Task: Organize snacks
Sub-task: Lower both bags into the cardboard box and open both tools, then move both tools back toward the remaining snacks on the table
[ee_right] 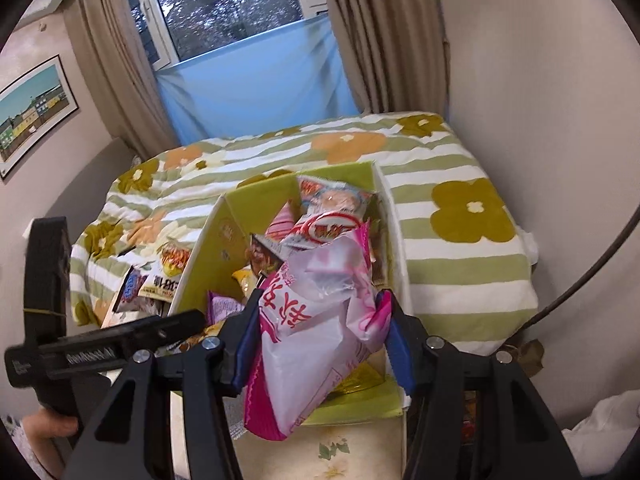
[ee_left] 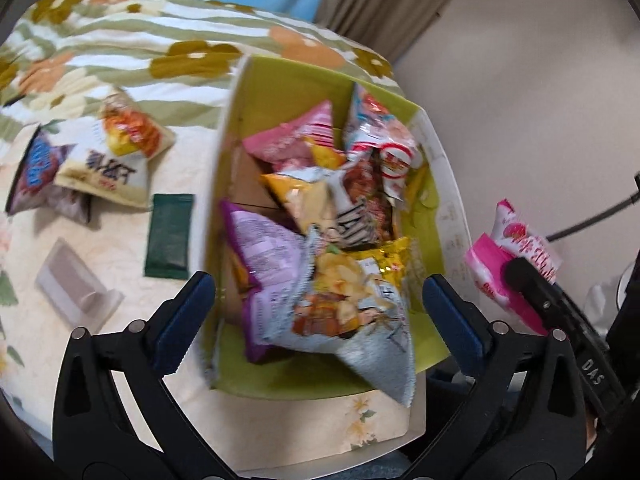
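Snack sorting on a bed: green box part-filled, one gripper released, one grasping.

The left gripper hangs wide apart over the near end of the box, nothing between its pads, above a pale blue packet lying on the pile. The right gripper is clenched on a pink packet at the box's near edge. More packets and a dark green sachet lie on the bed, left of the box.

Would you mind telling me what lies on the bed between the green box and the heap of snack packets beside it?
In the left wrist view, one dark green packet lies flat between the green box and the heap.
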`<state>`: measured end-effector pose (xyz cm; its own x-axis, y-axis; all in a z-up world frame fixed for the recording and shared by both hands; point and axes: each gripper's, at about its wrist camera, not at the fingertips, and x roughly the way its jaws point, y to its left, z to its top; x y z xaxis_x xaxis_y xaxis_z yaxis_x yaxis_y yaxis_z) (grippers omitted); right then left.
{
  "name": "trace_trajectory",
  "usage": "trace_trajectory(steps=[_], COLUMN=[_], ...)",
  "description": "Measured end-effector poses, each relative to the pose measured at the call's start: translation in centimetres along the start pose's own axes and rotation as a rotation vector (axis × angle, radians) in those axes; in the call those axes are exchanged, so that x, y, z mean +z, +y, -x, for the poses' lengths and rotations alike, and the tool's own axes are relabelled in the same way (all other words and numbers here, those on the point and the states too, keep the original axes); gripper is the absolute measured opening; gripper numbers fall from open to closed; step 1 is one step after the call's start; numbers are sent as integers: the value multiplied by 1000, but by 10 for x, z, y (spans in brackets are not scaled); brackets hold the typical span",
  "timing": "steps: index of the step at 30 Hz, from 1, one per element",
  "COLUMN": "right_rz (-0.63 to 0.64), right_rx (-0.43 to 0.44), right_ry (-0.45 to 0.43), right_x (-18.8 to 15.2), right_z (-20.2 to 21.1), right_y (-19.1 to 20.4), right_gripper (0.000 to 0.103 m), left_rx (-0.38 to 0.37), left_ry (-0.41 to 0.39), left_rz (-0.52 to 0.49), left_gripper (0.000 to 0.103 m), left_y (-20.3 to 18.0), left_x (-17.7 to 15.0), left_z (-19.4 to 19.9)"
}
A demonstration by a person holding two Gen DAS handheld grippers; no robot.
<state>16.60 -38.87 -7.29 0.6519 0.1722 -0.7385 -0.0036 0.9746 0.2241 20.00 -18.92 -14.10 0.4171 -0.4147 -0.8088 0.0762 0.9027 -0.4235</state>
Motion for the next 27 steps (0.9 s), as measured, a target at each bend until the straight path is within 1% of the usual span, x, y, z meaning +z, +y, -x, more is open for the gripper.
trace_trajectory(steps=[3,5,10,13,15,17,19,22,27], right_rz=[3,7,-2,-24,-49,-71,-80,-78,-58], right_rx=[47,66,93,89,88,79,86,75,77], right_ry=[28,42,81,91,94,79,49,27,29], right_x=[-3,-2,1,3,3,1,-3,-7,-17], right_z=[-10,-17,-34,-40,-41,-38,-31,-25,-19], right_y=[-1,-2,-1,-3,-7,-10,-12,-14,-11], right_gripper=[51,51,53,54,64,89,99,100,100], left_rx=[12,31,91,128,151,167,183,195,201], left_ry=[-15,-24,-59,-75,-81,-87,-93,-100,-107], left_rz=[26,24,1,-22,-34,-40,-41,-37,-19], left_gripper=[103,103,103,103,103,103,103,103,103], left_y=[11,15,22,24,27,31,36,42,51], left_x=[-2,-3,-6,-8,-11,-14,-18,-25,-37], left_z=[8,12,27,34,39,44,48,52,61])
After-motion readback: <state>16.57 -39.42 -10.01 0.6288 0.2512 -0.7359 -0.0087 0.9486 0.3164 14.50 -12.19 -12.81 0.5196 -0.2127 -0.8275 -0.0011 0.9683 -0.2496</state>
